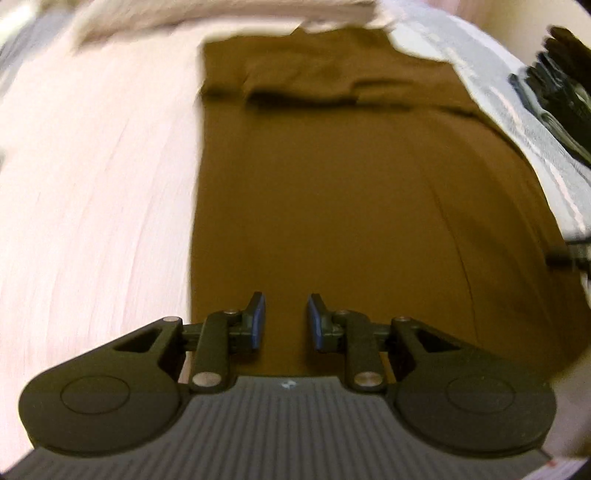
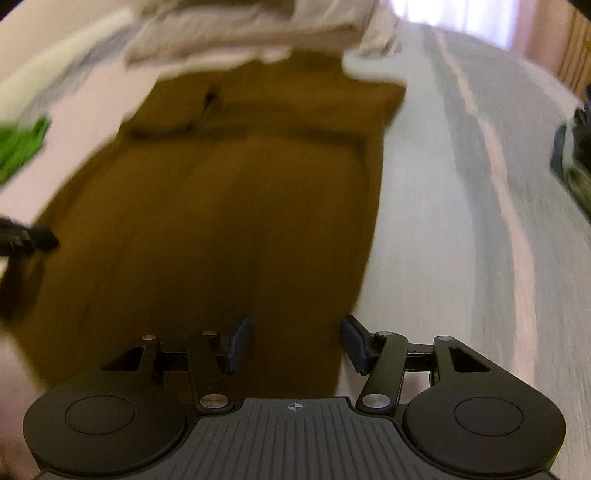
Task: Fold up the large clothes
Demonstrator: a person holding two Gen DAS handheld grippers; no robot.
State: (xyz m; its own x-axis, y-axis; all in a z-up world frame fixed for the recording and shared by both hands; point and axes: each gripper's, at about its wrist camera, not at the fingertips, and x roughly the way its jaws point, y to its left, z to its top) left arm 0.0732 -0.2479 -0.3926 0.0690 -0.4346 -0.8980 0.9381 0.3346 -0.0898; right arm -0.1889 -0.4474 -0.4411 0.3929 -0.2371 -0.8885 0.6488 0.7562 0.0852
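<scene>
I see no container in either view, only one brown garment [image 1: 332,206] spread flat on a bed with a pale sheet [image 1: 92,192]. It lies straight ahead of my left gripper [image 1: 283,319], long and smooth, with a folded band across its far end. The left fingers [image 1: 258,321] stand narrowly apart, nothing between them. My right gripper [image 2: 295,345] hovers over the garment's right edge, its fingers [image 2: 352,341] moderately spread and empty. Beyond both: one pale bundle of cloth [image 2: 240,29]. Far left of the right fingers, one green item [image 2: 20,147].
</scene>
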